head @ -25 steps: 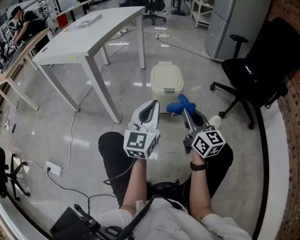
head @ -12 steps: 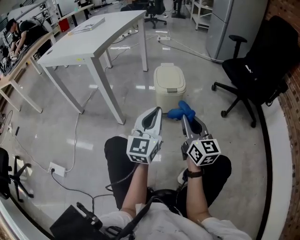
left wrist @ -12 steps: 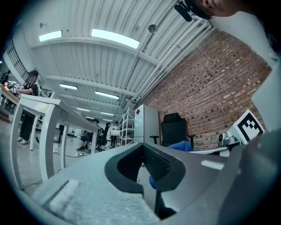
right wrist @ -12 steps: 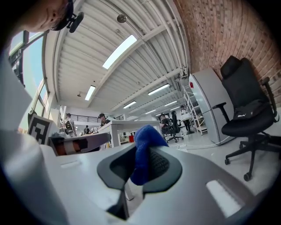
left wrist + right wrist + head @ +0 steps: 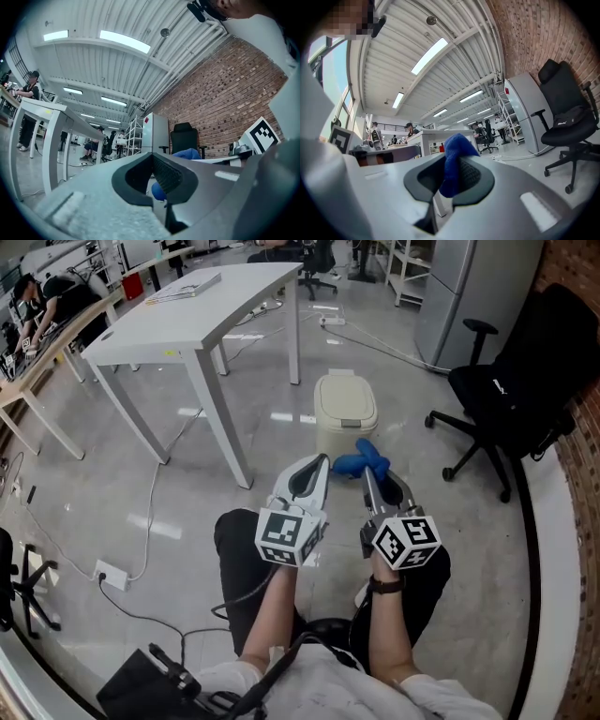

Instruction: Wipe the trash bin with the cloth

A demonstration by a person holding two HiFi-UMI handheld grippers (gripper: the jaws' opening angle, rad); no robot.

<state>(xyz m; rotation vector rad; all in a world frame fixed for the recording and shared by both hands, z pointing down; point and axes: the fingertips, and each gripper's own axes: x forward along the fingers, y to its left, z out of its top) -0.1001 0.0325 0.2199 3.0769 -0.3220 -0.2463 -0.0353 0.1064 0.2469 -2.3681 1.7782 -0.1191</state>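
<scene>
A beige trash bin [image 5: 345, 409] with its lid down stands on the grey floor ahead of me. My right gripper [image 5: 367, 471] is shut on a blue cloth [image 5: 362, 460], held in the air just short of the bin's front right corner. In the right gripper view the blue cloth [image 5: 453, 161] pokes up from between the shut jaws of my right gripper [image 5: 450, 164]. My left gripper [image 5: 319, 463] hangs beside it on the left, shut and holding nothing. In the left gripper view my left gripper [image 5: 153, 159] is shut, and a bit of the blue cloth [image 5: 158, 191] shows beyond it.
A white table [image 5: 187, 324] stands to the left of the bin. A black office chair [image 5: 511, 381] sits to the right by a brick wall. A grey cabinet [image 5: 464, 287] is behind. Cables and a power strip [image 5: 108, 576] lie on the floor at left.
The view has shifted a little, with the bin now slightly further right in the picture. Both grippers have drawn slightly back toward my body; the right one still grips the cloth.
</scene>
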